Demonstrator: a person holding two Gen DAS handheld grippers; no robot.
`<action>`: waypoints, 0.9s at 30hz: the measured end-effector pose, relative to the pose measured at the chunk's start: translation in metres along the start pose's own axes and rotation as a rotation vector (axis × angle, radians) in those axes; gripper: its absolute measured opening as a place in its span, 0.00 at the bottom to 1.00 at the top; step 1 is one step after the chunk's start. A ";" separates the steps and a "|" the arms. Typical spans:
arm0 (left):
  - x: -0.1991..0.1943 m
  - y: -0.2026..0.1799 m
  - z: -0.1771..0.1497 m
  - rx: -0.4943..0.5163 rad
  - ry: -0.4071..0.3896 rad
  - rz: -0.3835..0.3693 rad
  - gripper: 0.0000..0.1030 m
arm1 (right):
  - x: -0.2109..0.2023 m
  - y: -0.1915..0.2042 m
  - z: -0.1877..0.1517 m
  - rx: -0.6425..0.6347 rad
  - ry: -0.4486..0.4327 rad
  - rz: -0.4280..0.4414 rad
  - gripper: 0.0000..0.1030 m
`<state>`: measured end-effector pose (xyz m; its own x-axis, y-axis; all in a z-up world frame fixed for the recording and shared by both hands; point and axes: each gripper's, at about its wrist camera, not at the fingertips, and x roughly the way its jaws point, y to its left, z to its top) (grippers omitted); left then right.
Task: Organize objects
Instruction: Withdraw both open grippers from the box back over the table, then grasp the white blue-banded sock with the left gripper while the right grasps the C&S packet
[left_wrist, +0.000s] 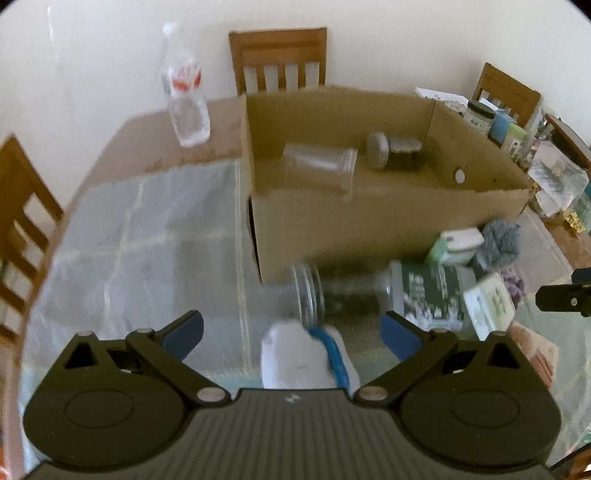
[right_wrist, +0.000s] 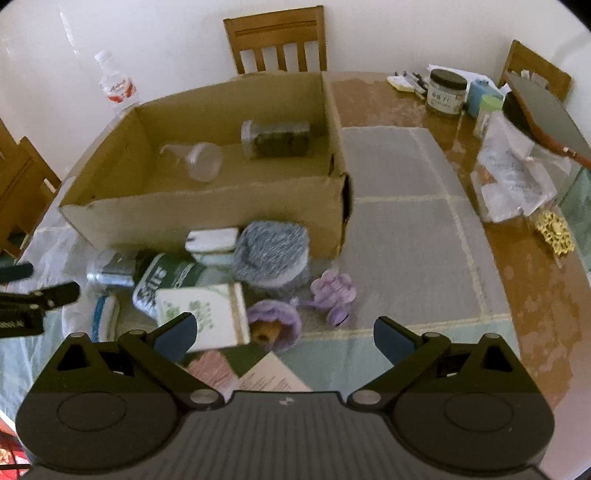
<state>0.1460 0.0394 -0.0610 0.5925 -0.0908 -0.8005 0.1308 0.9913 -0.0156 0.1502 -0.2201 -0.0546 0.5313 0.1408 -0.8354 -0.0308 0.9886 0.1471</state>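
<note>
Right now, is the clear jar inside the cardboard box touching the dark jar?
Apart. The right wrist view shows bare box floor between the clear jar and the dark jar.

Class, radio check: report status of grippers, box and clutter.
Left gripper open, right gripper open. Cardboard box holds two jars. Pile in front unsorted; white sock nearest left.

Soft, even daylight filled the room, dim rather than bright, with a dull sheen on the wooden table (right_wrist: 535, 280). The cardboard box (right_wrist: 207, 218) threw a faint shadow over the things heaped before it. The left wrist view was smeared with motion blur; the right was sharper. Both bowed strongly, with dark corners.
</note>
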 end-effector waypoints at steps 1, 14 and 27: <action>0.002 0.001 -0.002 -0.010 0.008 -0.001 0.99 | 0.001 0.002 -0.001 -0.006 0.000 0.012 1.00; 0.025 0.003 -0.021 0.001 0.050 0.019 0.99 | 0.015 0.041 0.001 -0.141 0.003 0.136 1.00; 0.034 0.008 -0.030 0.005 0.077 0.002 1.00 | 0.035 0.049 0.003 -0.194 0.039 0.168 1.00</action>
<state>0.1433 0.0467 -0.1058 0.5297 -0.0808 -0.8443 0.1334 0.9910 -0.0111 0.1693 -0.1674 -0.0750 0.4719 0.3023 -0.8282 -0.2802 0.9421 0.1843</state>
